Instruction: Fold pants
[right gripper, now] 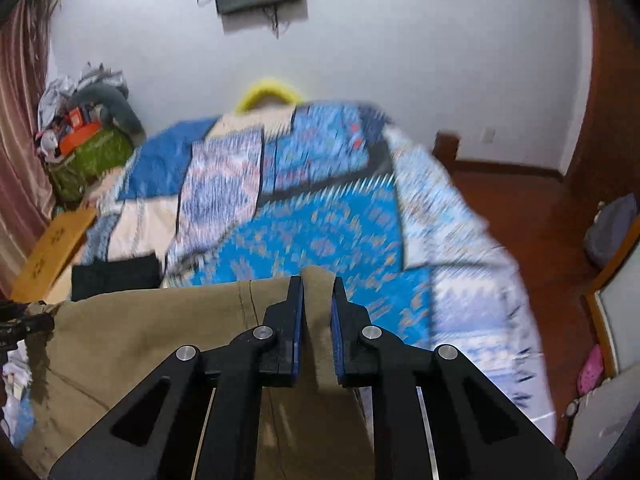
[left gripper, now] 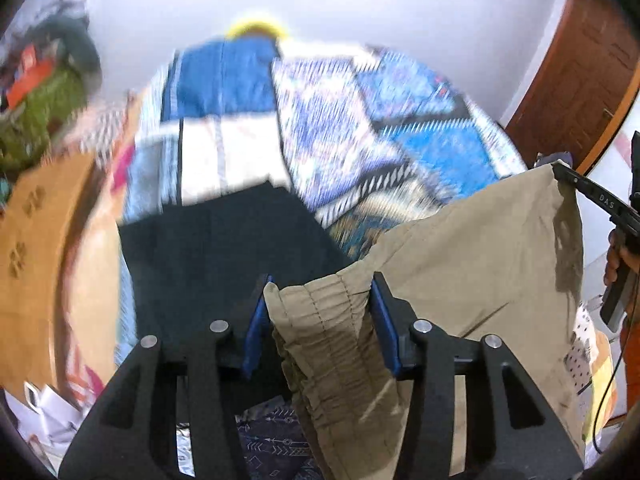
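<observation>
The khaki pants [left gripper: 472, 248] hang in the air between my two grippers, above the bed. My left gripper [left gripper: 320, 284] is shut on the gathered elastic waistband [left gripper: 324, 320]. My right gripper [right gripper: 317, 280] is shut on another edge of the pants [right gripper: 160, 344]; it also shows in the left wrist view [left gripper: 592, 196] at the far right, pinching the cloth's top corner. In the right wrist view the left gripper [right gripper: 24, 320] shows at the far left edge. The cloth is stretched between them and drapes down.
A bed with a blue patterned quilt [right gripper: 320, 216] lies below and ahead. A folded black garment [left gripper: 224, 248] lies on its near left part. A brown box [right gripper: 52, 248] and a heap of clutter [right gripper: 88, 136] sit at the left. Wooden floor [right gripper: 520, 208] on the right.
</observation>
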